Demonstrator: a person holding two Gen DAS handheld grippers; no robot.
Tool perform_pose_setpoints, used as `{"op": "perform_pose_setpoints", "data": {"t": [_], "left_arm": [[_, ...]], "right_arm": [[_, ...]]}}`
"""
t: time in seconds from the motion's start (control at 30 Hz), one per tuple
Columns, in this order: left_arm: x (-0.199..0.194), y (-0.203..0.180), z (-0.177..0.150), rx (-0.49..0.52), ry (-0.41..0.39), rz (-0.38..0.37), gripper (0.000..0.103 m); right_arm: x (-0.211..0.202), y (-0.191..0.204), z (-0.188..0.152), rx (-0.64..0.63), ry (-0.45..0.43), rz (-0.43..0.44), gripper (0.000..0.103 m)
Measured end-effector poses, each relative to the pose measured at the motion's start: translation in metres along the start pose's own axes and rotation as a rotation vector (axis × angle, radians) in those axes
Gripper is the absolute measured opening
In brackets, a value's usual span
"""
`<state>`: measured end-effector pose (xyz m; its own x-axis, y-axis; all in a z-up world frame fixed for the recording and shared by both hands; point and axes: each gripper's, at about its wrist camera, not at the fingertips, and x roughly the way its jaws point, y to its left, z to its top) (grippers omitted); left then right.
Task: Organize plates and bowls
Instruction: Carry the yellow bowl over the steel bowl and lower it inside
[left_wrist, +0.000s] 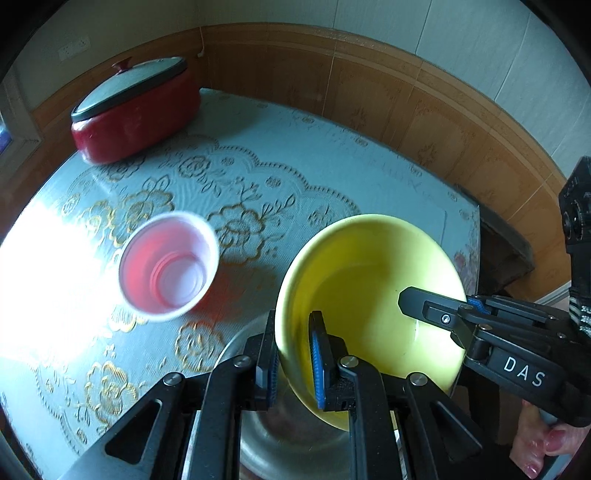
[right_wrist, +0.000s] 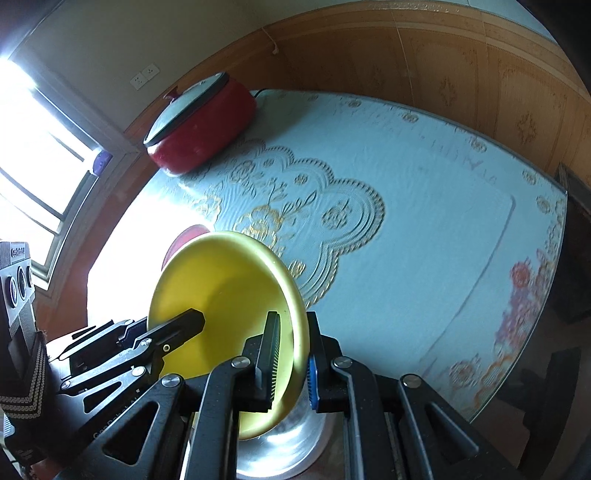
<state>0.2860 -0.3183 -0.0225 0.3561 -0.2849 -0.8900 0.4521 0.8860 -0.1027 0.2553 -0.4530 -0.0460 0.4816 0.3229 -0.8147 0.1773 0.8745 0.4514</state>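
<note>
A yellow bowl (left_wrist: 369, 295) is held tilted above a shiny metal bowl (left_wrist: 280, 435) at the table's near edge. My left gripper (left_wrist: 293, 365) is shut on the yellow bowl's left rim. My right gripper (right_wrist: 293, 362) is shut on the opposite rim of the yellow bowl (right_wrist: 221, 295). The right gripper shows in the left wrist view (left_wrist: 436, 314), with one finger inside the bowl. The left gripper shows in the right wrist view (right_wrist: 177, 332), also with one finger inside the bowl. The metal bowl (right_wrist: 284, 450) lies under the yellow one.
A pink plastic cup (left_wrist: 168, 266) stands on the patterned blue tablecloth (left_wrist: 258, 177) left of the bowls. A red lidded pot (left_wrist: 136, 107) sits at the far left corner. Wood-panelled wall behind; a window (right_wrist: 33, 155) at left. The table's right edge (right_wrist: 554, 295) drops off.
</note>
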Motion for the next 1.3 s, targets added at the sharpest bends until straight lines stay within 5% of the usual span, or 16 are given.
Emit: {"op": "perform_pose_setpoints", "data": {"t": [0.4,0.7,1.3], "left_arm": [[0.025,0.019,-0.052,-0.016,0.119,0.021,0.015],[0.057,0.017,-0.062,0.012,0.202,0.020,0.018],[0.072,0.011,-0.059,0.038,0.208,0.046,0.021]], "right_arm": [[0.032,0.016,-0.043,0.009,0.103,-0.028,0.012],[0.048,0.011,-0.055,0.022,0.132,-0.078,0.012],[0.060,0.020,-0.049,-0.056,0.158,-0.198,0.016]]}}
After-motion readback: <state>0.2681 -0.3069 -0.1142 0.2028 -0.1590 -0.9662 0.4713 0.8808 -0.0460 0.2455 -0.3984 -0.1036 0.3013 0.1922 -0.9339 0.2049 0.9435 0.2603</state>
